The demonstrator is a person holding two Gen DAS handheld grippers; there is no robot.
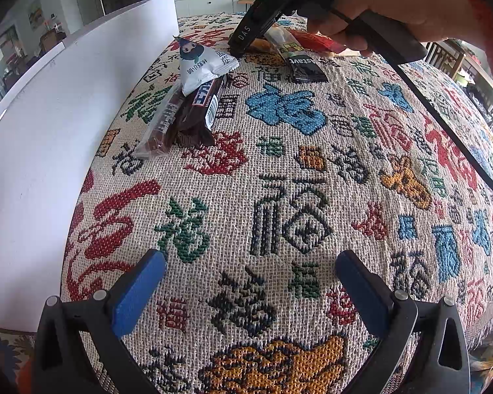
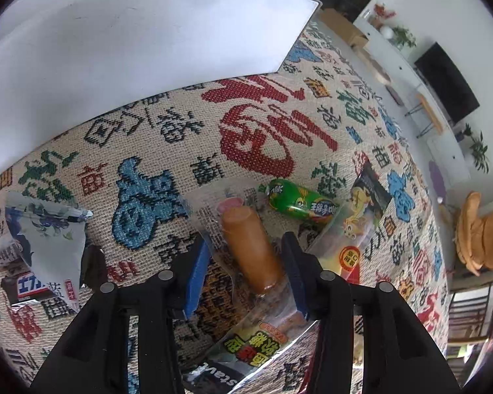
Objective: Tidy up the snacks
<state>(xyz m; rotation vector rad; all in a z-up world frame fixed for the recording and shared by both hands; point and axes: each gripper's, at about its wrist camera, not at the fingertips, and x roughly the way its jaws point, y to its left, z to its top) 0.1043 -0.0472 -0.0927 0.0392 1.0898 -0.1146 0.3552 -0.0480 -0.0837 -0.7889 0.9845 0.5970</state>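
Snacks lie scattered over a coarse woven cloth stitched with red, blue, green and orange characters, spread on the surface I am working over. Between my right gripper pads sits a sausage pack: a smooth orange-brown cylinder sealed in glossy clear plastic, its printed black end pointing near. The blue pads stand just beside the wrapper on both sides, and I cannot tell whether they press on it yet. Just far of it lies a short green sausage, shiny and rounded with crimped ends. To its right a flat clear-and-dark packet with a yellow cartoon figure overlaps the sausage pack's edge.

From the left wrist view, my left gripper hangs over bare cloth with its jaws wide apart and nothing between them. Far left, by a smooth white board standing on edge, sits a small heap: a puffy white triangular pouch resting on a brown chocolate bar, with a slim clear-wrapped brown stick alongside it, touching. A hand holds the black handle of the right gripper at the far side, its nose down among the wrappers.
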